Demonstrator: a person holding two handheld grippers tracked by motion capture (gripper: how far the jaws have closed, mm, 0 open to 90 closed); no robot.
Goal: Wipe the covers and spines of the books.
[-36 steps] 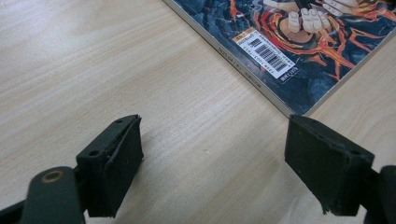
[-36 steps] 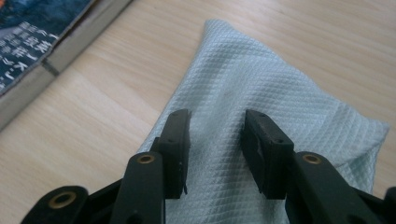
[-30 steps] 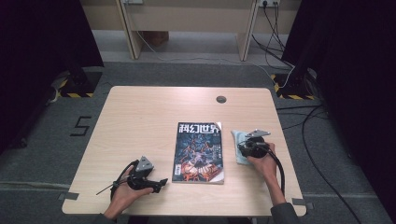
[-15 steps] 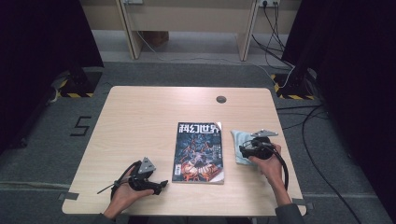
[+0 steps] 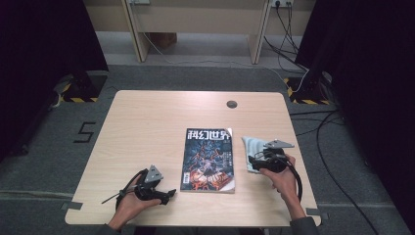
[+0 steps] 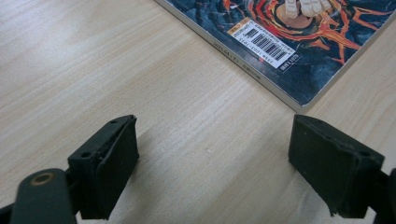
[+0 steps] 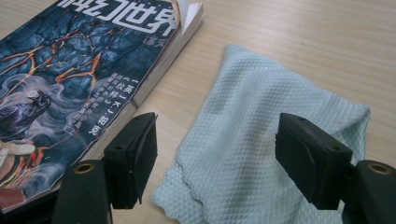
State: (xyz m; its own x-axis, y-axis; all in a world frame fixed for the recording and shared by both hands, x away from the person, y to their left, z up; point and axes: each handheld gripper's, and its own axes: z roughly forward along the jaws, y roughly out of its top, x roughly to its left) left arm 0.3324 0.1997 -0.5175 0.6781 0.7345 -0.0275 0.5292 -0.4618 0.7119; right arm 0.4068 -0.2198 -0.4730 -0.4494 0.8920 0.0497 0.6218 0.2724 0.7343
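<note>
right claw (image 7: pixel 215 154) | standing wide over light-blue cloth (image 7: pixel 275 144), having just been opening, gripping nothing | cloth lying flat on desk (image 5: pixel 161 122), at 3 o'clock of magazine (image 5: pixel 208 159), stretching toward 12 | left claw (image 6: pixel 229 163) resting open, empty, farther off

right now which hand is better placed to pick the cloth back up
Right. The right gripper hangs just over the pale cloth, its fingers just opened on either side of it. The left gripper sits beyond the magazine, over bare table.
</note>
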